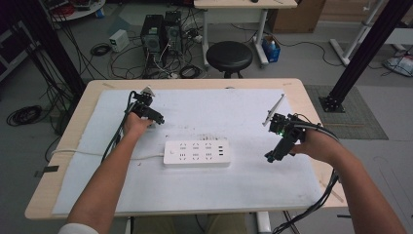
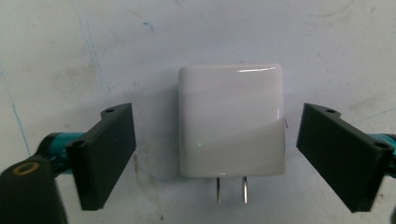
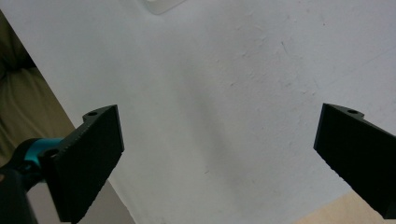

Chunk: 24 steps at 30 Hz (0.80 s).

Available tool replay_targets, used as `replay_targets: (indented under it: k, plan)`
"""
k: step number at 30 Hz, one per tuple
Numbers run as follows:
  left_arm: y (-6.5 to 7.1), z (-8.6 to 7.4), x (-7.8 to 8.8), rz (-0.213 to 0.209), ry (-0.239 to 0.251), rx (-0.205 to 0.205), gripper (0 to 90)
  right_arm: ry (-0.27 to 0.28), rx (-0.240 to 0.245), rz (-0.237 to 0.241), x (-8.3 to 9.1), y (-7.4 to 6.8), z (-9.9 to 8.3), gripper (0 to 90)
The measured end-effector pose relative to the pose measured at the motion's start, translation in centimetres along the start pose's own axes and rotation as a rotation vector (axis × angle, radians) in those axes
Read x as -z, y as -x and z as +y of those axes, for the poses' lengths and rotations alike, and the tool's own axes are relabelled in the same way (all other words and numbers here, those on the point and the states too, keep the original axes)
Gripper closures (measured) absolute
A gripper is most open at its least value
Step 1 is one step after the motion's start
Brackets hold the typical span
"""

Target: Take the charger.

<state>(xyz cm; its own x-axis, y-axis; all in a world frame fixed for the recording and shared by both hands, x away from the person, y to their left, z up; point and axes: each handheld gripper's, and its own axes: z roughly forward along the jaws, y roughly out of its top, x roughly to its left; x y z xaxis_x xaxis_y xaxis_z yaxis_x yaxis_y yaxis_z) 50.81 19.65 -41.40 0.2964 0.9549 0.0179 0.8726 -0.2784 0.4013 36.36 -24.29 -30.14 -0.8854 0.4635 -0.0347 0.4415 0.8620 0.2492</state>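
Note:
A white wall charger (image 2: 232,120) lies flat on the white mat (image 2: 70,56), its two metal prongs (image 2: 231,189) pointing toward the camera. My left gripper (image 2: 217,112) is open, one black jaw on each side of the charger with a gap to both. In the high view the left gripper (image 1: 156,119) is at the mat's left back. A white power strip (image 1: 196,153) lies in the middle, its cord running left. My right gripper (image 1: 270,157) hovers to the right of the strip. It stands open (image 3: 219,112) over bare mat, with a corner of the power strip (image 3: 161,4) at the top.
The mat (image 1: 243,185) covers most of the wooden table (image 1: 311,105). Cables trail from both grippers off the table's edges. Behind the table are a black stool (image 1: 229,54), computer towers (image 1: 160,31) and floor cables. A black frame post (image 1: 370,48) stands at the right.

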Motion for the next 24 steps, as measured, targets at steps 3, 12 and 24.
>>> replay_targets:
  k: [3,12,24]
  plan:
    - [-0.02,0.01,-0.14,0.005,-0.004,-0.007,16.4,0.003,-0.006,-0.001,0.02,0.1,-0.08,0.8]
    - [0.08,-0.08,-0.6,-0.021,-0.009,-0.006,26.4,-0.004,-0.015,0.001,-0.37,0.31,-0.36,0.9]
    - [-0.02,-0.27,-0.34,-0.05,0.021,-0.04,42.3,0.003,-0.014,-0.004,-0.18,0.32,-0.66,0.8]
